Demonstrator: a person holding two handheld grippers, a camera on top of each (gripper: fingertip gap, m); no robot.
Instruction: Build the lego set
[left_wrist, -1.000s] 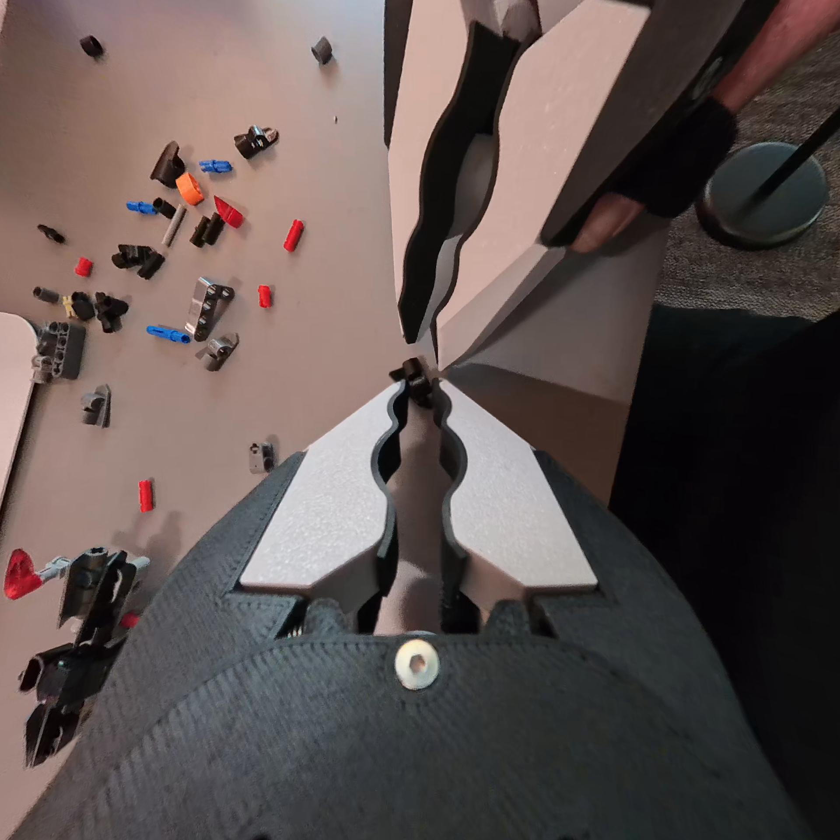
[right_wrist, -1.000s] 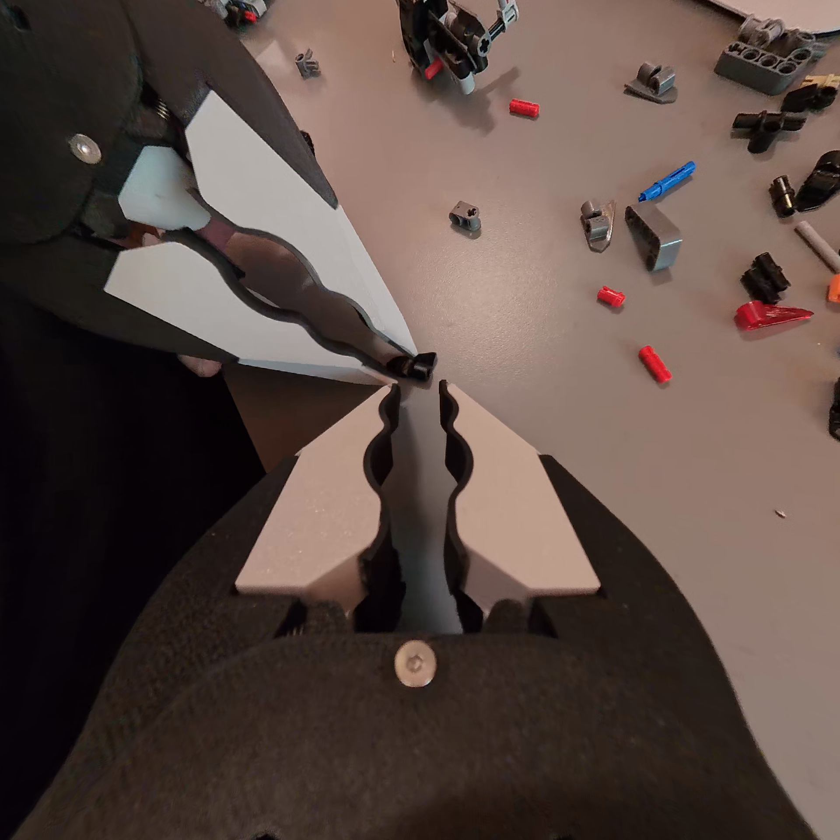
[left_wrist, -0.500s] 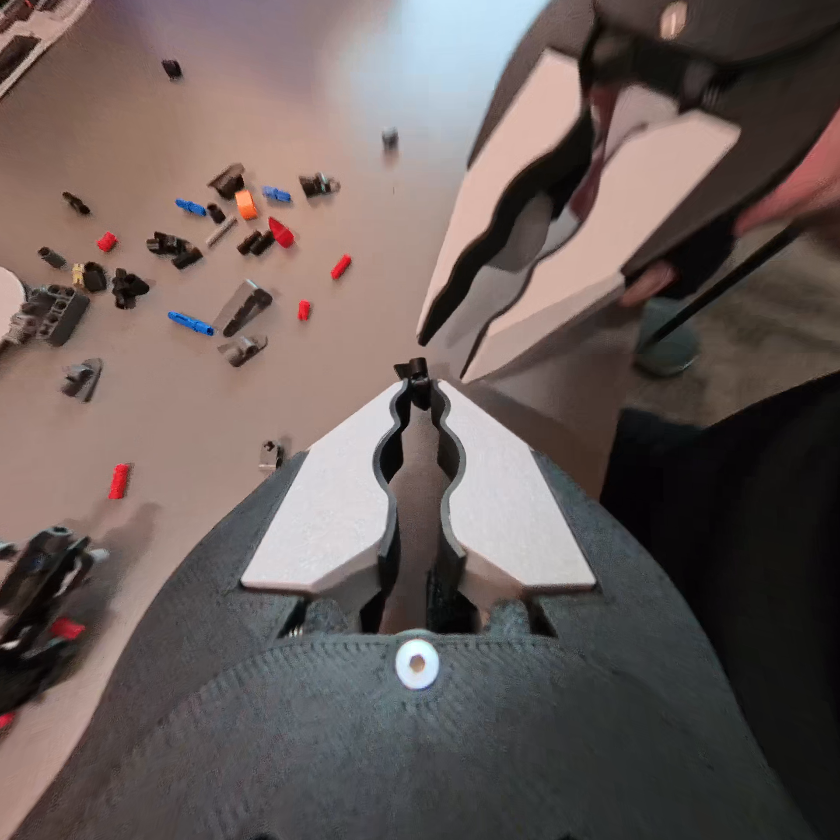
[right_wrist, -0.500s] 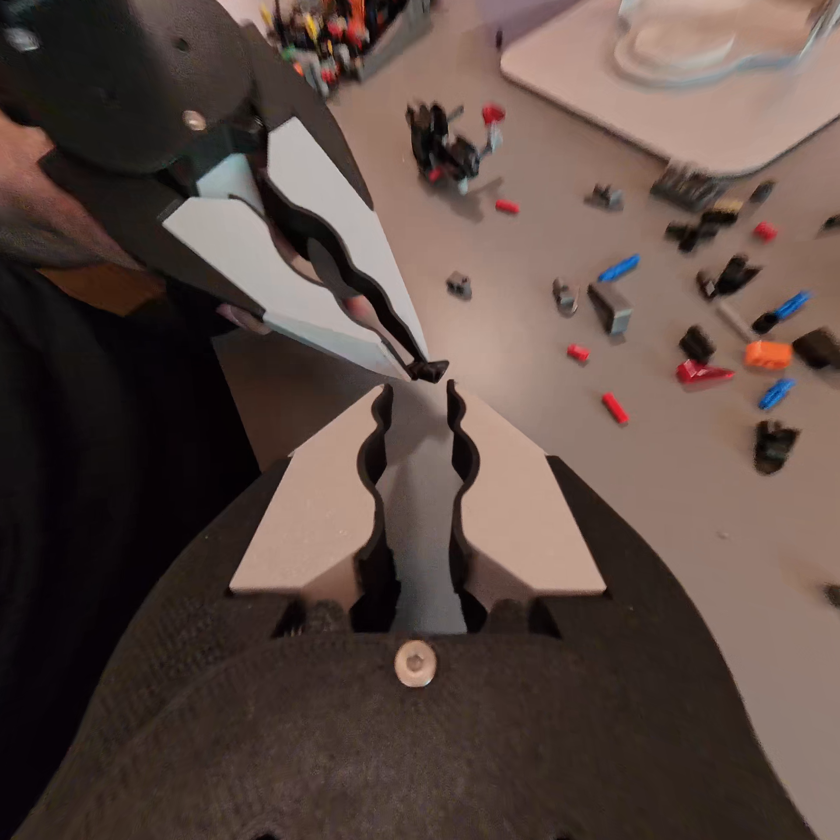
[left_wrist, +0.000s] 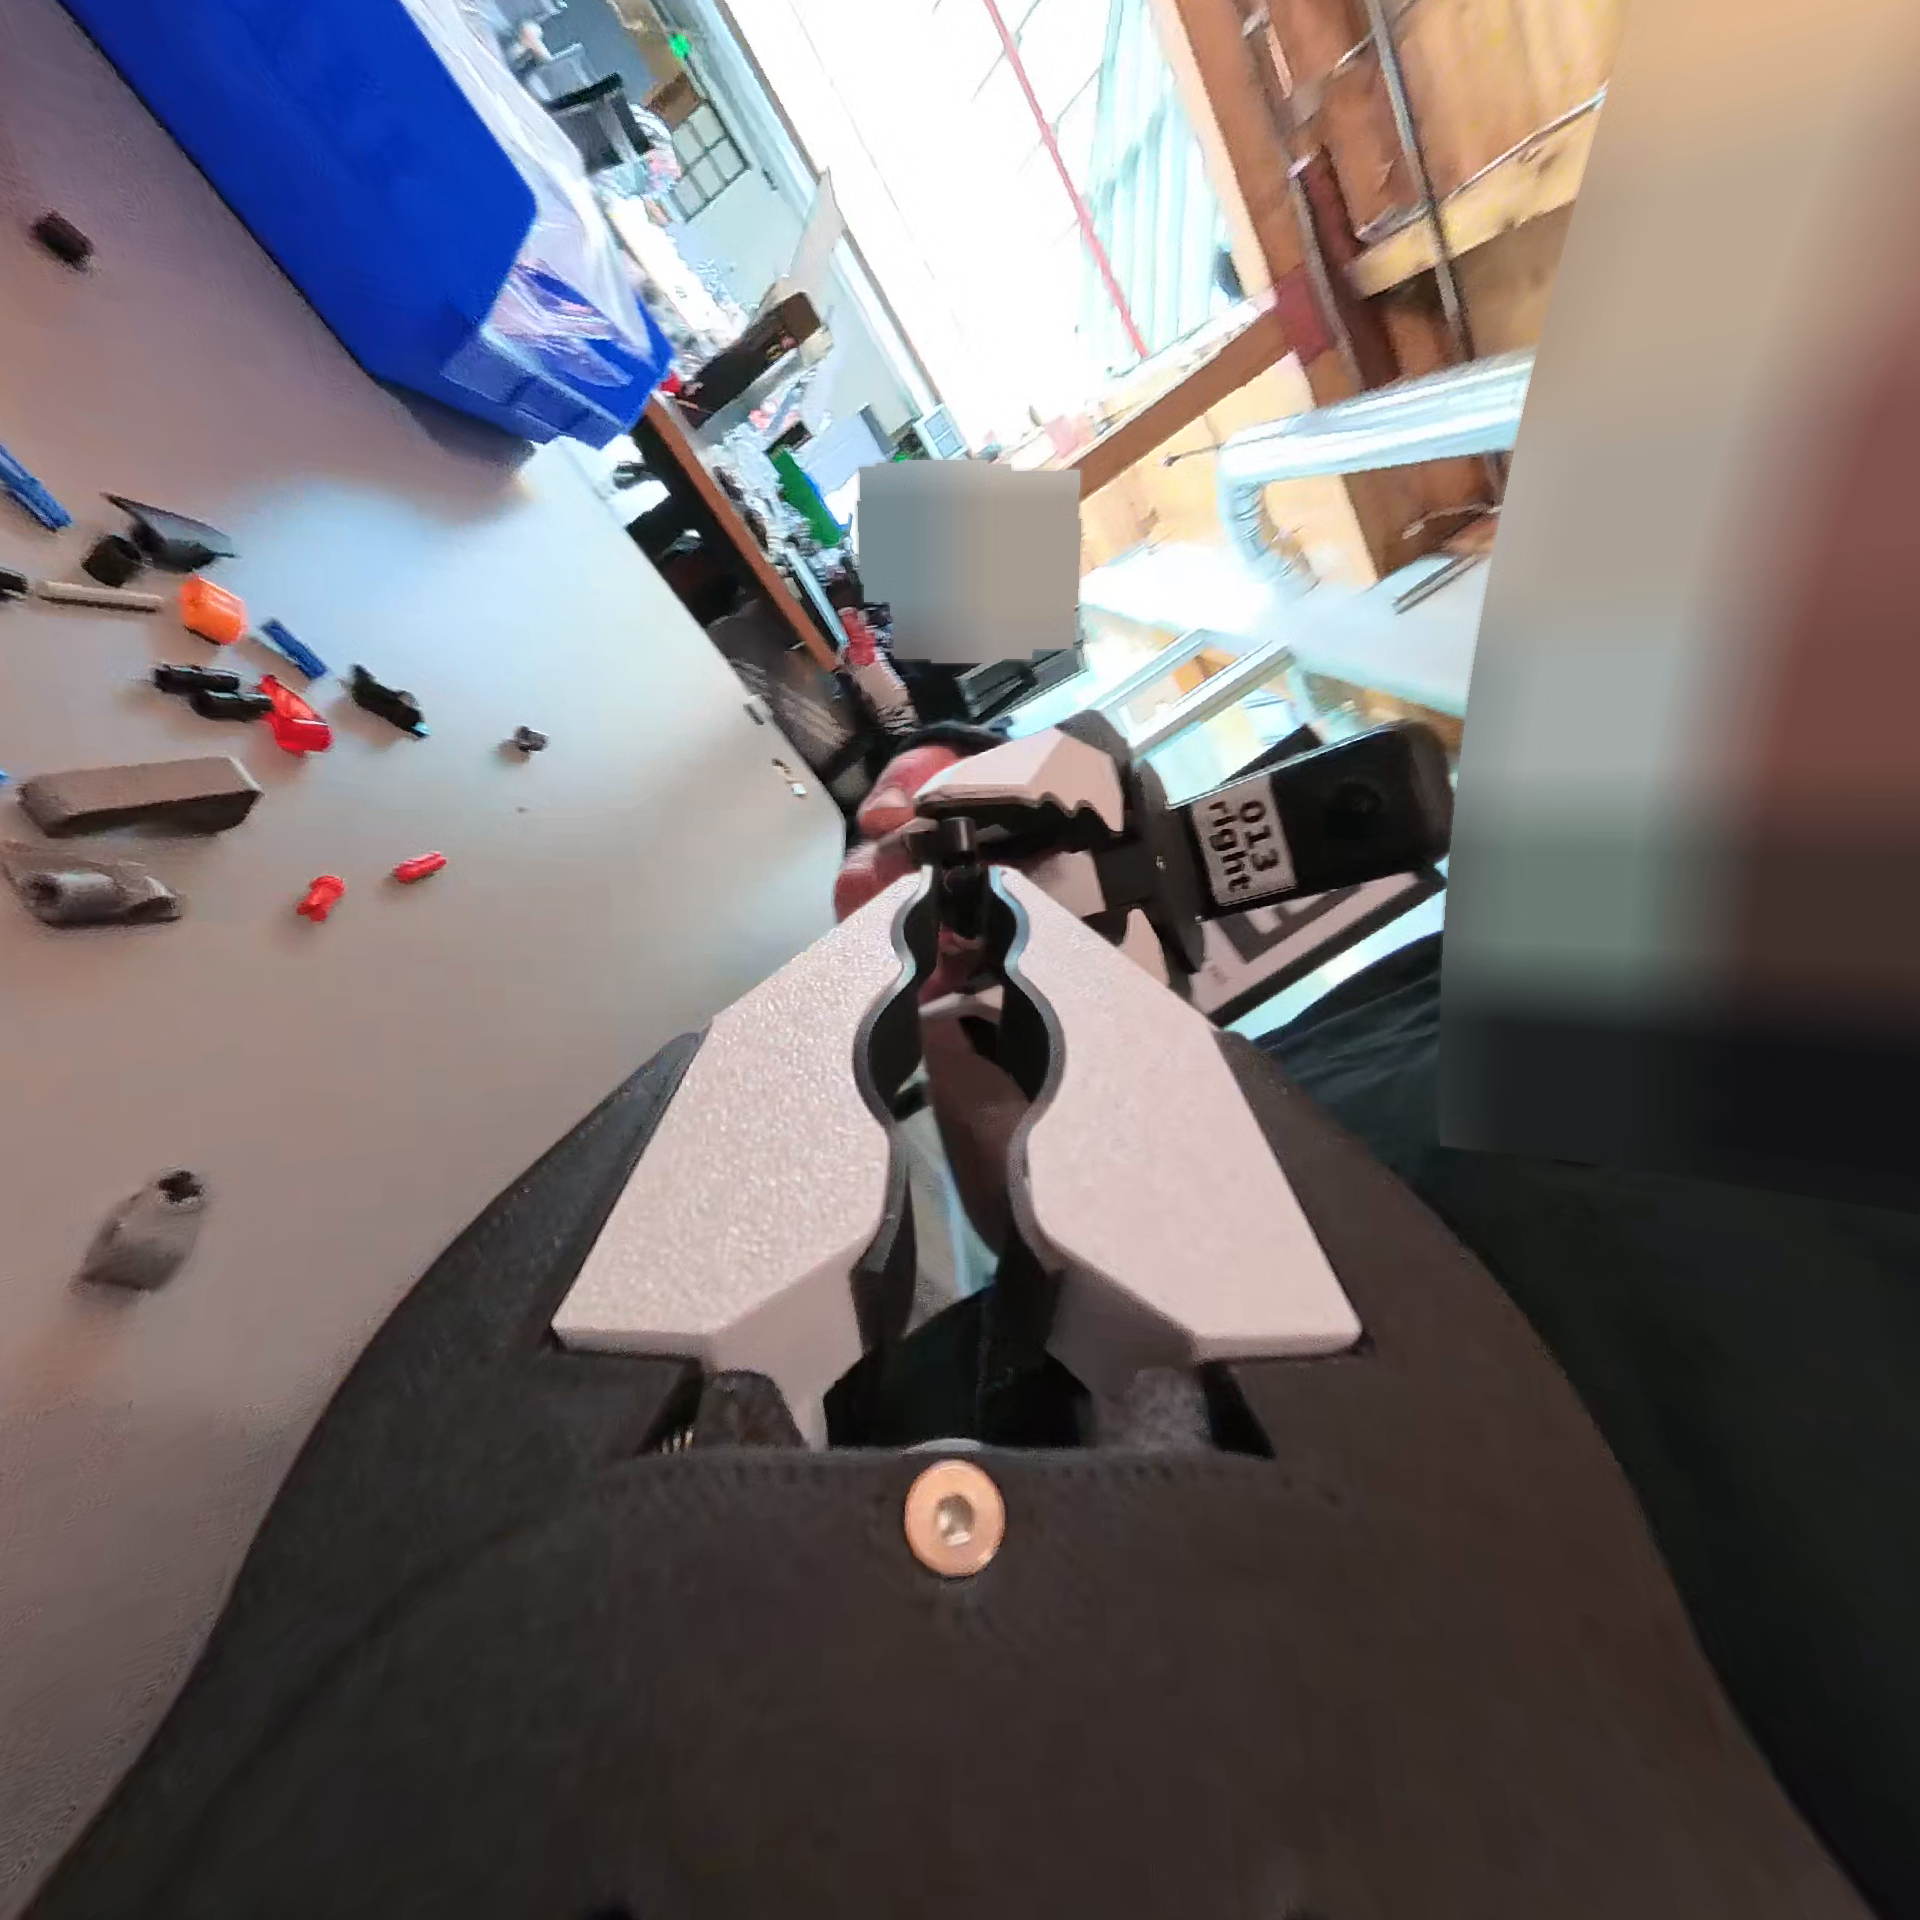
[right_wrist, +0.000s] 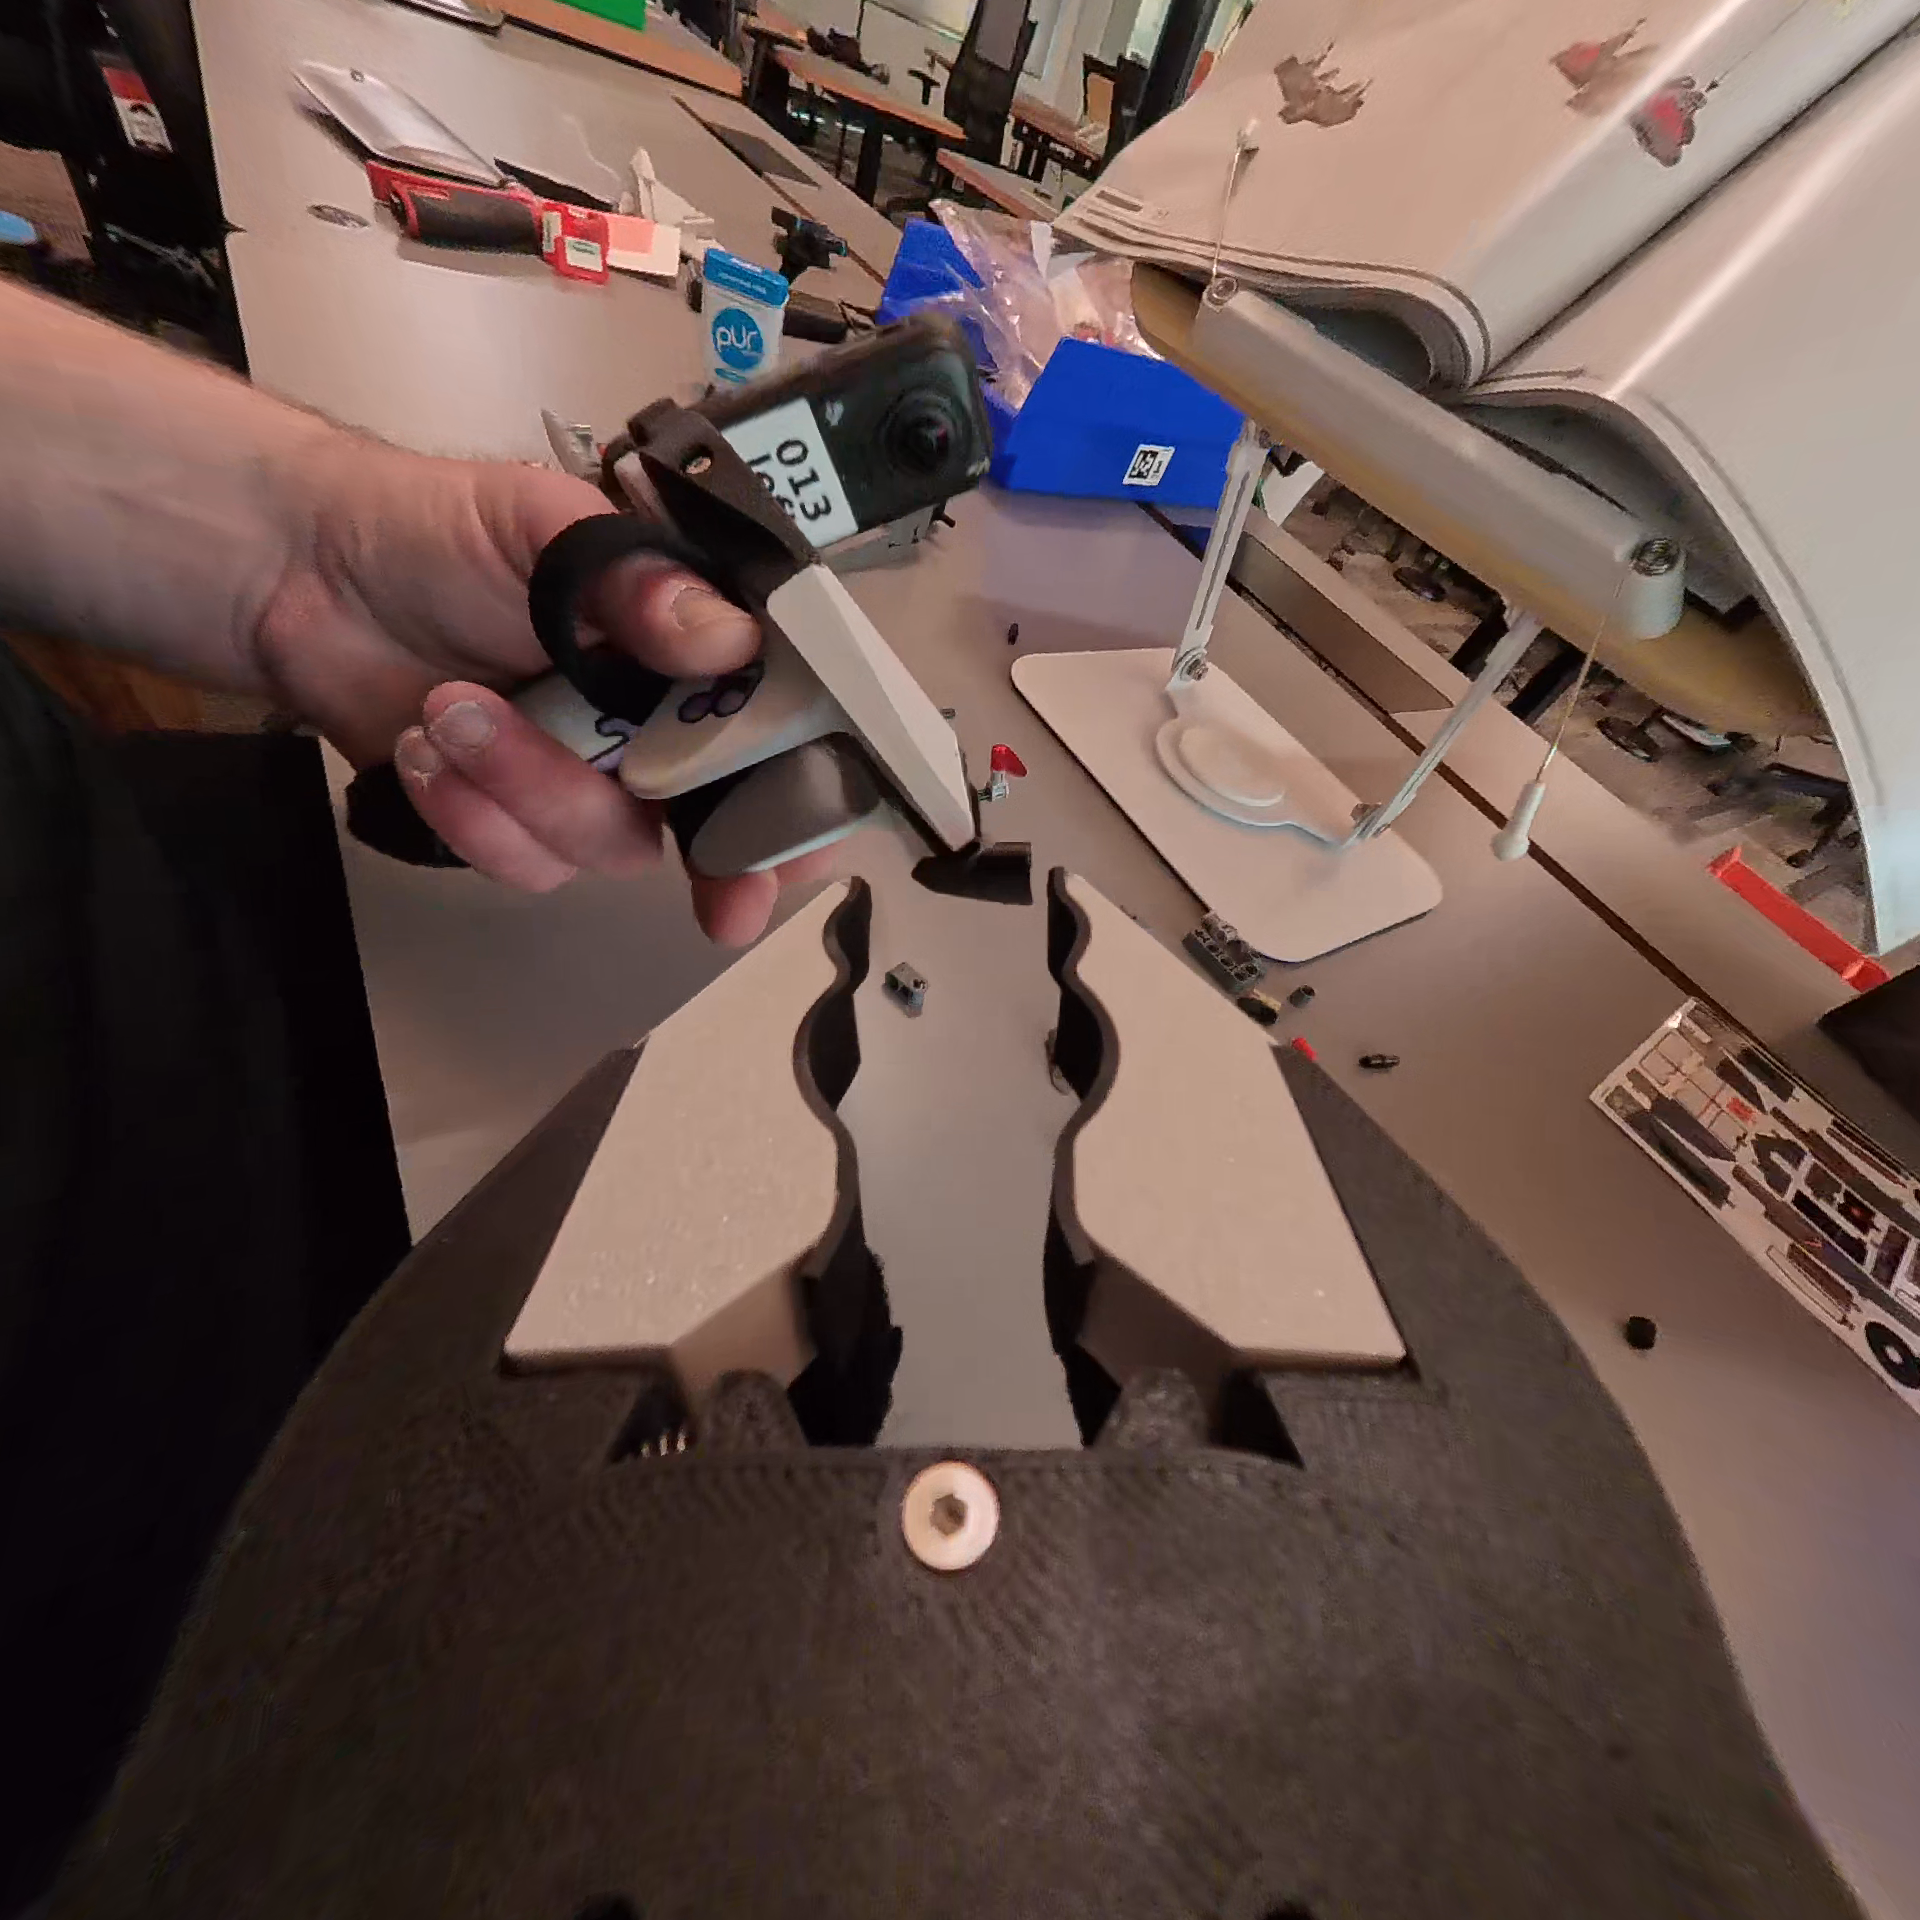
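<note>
My left gripper (left_wrist: 956, 896) is shut on a small black lego pin piece (left_wrist: 954, 857) that sticks out past its tips. In the right wrist view the left gripper (right_wrist: 961, 831) comes in from the upper left in a person's hand, with the black piece (right_wrist: 977, 871) at its tip. My right gripper (right_wrist: 956, 888) is open and empty, and the black piece sits just beyond the gap between its fingertips. In the left wrist view the right gripper (left_wrist: 961, 805) faces me, just behind the piece. Both are held above the grey table (right_wrist: 935, 1195).
Loose pieces lie on the table: an orange one (left_wrist: 211, 610), a red one (left_wrist: 296, 722), a grey beam (left_wrist: 135, 795), a small grey block (right_wrist: 906, 985). A blue bin (right_wrist: 1112, 426), a white stand base (right_wrist: 1247, 862) and a printed sheet (right_wrist: 1766, 1174) lie farther off. Left and right tips are no more than a few centimetres apart. The small grey block (right_wrist: 906, 985) is about equally far from each gripper, around 12 cm. The left camera catches it too, in the left wrist view (left_wrist: 136, 1233).
Both grippers have tilted up from looking down at the table to looking across the room. The right gripper has opened wider. The left still holds the black piece.
</note>
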